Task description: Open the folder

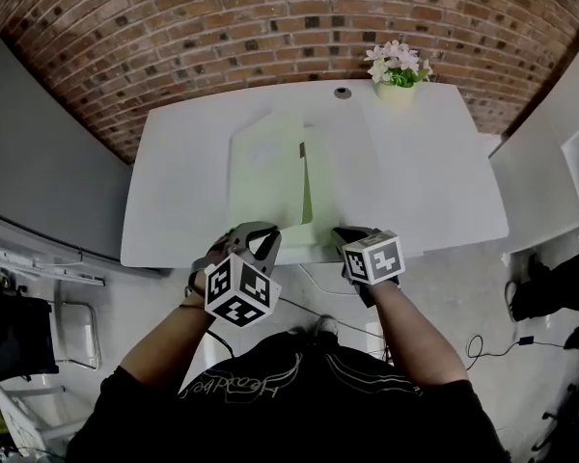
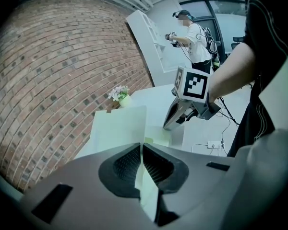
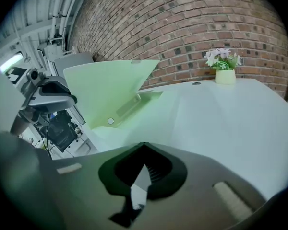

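The opening is partway done. The pale green folder (image 1: 318,201) lies at the middle of the worktop (image 1: 444,162), its near end reaching the front edge. The left tool (image 2: 142,164) has its jaws pressed together on the near edge of the front cover (image 2: 119,128). That cover stands raised at a steep tilt, and the clip bar (image 3: 126,107) inside is exposed.

The right tool (image 3: 143,174) also has its jaws together. A thin pale sheet edge sits between them, which looks like the back cover (image 3: 149,114) held at the worktop's front edge.

The next move, as I judge it, is for the left tool to carry the front cover past upright towards the worktop's left edge. It should then lay the cover flat, with the right tool keeping the back cover from sliding or lifting. The risk is the thin cover slipping out of the pinch.
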### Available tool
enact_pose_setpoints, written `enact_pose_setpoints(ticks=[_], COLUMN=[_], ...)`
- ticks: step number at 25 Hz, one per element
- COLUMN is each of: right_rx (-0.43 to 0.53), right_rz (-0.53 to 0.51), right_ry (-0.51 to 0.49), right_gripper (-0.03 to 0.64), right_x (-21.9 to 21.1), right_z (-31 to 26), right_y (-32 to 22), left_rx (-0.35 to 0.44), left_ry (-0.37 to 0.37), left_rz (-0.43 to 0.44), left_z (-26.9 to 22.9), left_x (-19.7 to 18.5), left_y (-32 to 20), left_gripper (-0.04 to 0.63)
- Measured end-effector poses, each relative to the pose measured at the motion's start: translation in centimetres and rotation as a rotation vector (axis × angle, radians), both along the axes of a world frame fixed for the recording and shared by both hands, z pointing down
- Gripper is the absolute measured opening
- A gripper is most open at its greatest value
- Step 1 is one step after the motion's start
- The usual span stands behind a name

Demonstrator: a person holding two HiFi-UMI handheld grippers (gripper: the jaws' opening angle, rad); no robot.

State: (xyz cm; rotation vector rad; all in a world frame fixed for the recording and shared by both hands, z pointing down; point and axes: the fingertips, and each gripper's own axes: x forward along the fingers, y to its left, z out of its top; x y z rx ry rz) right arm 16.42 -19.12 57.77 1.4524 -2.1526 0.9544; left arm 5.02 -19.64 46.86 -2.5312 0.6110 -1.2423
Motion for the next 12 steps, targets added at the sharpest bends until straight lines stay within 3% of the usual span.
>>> enact_pose_setpoints(ticks=[12], right_rx=[-0.028], right_rz=[0.033], right_ry=[0.087], right_gripper=[0.002], right_x=[0.1], right_z=[0.3], right_y=[0.1], left_rx=[-0.022], left_ry=[0.038], left_rz=[-0.063], left_z=[-1.7], left_x=[-3.5], left_y=[-0.5], left_gripper=[0.014])
